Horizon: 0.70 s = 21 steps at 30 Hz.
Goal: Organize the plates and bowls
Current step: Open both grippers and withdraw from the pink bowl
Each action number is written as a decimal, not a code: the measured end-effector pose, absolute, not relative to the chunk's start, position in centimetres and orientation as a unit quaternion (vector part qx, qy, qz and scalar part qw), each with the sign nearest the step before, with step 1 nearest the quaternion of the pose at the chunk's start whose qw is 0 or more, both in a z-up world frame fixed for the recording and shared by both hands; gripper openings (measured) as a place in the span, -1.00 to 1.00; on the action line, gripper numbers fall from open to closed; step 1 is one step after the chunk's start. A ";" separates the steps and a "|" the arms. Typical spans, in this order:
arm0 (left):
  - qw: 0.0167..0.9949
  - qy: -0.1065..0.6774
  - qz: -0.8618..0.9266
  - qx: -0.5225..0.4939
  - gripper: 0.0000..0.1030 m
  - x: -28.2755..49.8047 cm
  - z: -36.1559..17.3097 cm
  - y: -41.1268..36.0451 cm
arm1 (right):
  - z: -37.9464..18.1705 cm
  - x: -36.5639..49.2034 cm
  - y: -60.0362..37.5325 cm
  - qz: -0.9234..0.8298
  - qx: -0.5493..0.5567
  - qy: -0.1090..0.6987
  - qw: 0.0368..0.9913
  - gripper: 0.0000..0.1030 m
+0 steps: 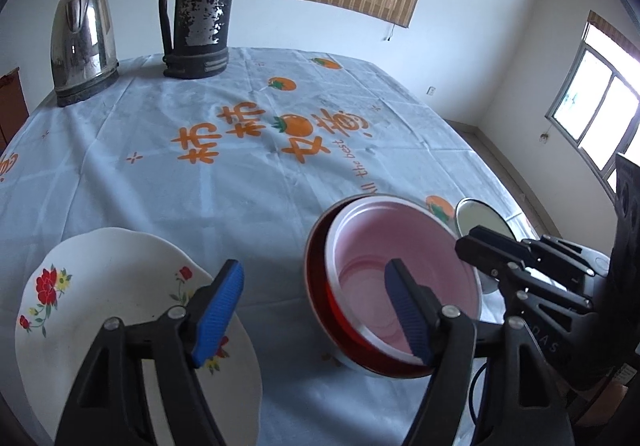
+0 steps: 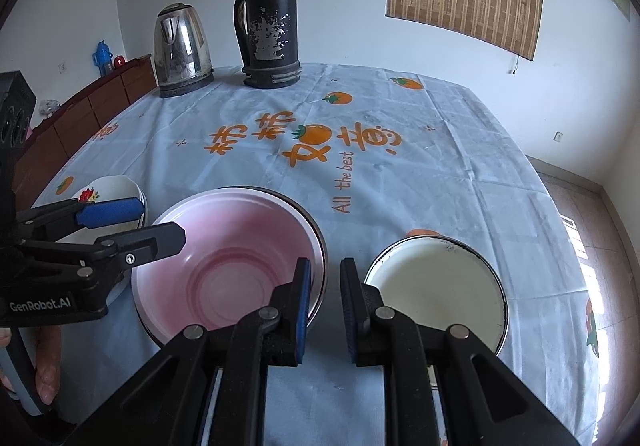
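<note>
A pink-lined bowl [image 1: 404, 270] sits inside a red bowl [image 1: 320, 286] near the table's front edge; it also shows in the right wrist view [image 2: 228, 266]. A white flowered plate [image 1: 100, 286] lies to its left, also seen small in the right wrist view [image 2: 116, 186]. A cream enamel plate [image 2: 440, 290] lies to the right, partly hidden in the left wrist view [image 1: 478, 220]. My left gripper [image 1: 316, 314] is open, one finger over the flowered plate, the other over the pink bowl. My right gripper [image 2: 324, 310] is narrowly open and empty, between the bowl and the enamel plate.
A steel kettle [image 1: 82, 42] and a tall black thermos [image 1: 198, 6] stand at the table's far side on the light printed tablecloth [image 1: 240, 174]. A wooden cabinet [image 2: 80, 114] runs along the left wall. The table's right edge drops to the floor [image 2: 580, 206].
</note>
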<state>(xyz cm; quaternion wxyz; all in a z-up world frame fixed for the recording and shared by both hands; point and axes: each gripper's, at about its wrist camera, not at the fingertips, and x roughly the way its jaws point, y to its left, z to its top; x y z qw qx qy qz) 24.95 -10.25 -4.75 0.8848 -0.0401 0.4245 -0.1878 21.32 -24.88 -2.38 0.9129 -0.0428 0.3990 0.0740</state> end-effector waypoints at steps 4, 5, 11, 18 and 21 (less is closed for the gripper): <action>0.885 0.426 -0.185 -0.035 0.44 24.9 -4.9 -10.3 | -2.1 21.0 -25.0 0.078 -0.036 0.390 0.917 -0.48; 0.886 0.427 -0.181 -0.033 0.44 24.9 -4.9 -10.3 | -1.9 20.9 -25.1 0.084 -0.029 0.385 0.919 -0.39; 0.886 0.427 -0.175 -0.039 0.44 25.1 -5.0 -10.0 | -1.4 20.1 -25.2 0.088 -0.021 0.367 0.926 -0.05; 0.890 0.414 -0.186 -0.036 0.44 24.9 -4.7 -10.3 | -1.4 19.4 -25.3 0.093 -0.017 0.356 0.930 -0.04; 0.892 0.410 -0.188 -0.034 0.44 24.8 -4.7 -10.4 | -1.3 19.1 -25.5 0.094 -0.017 0.350 0.932 -0.04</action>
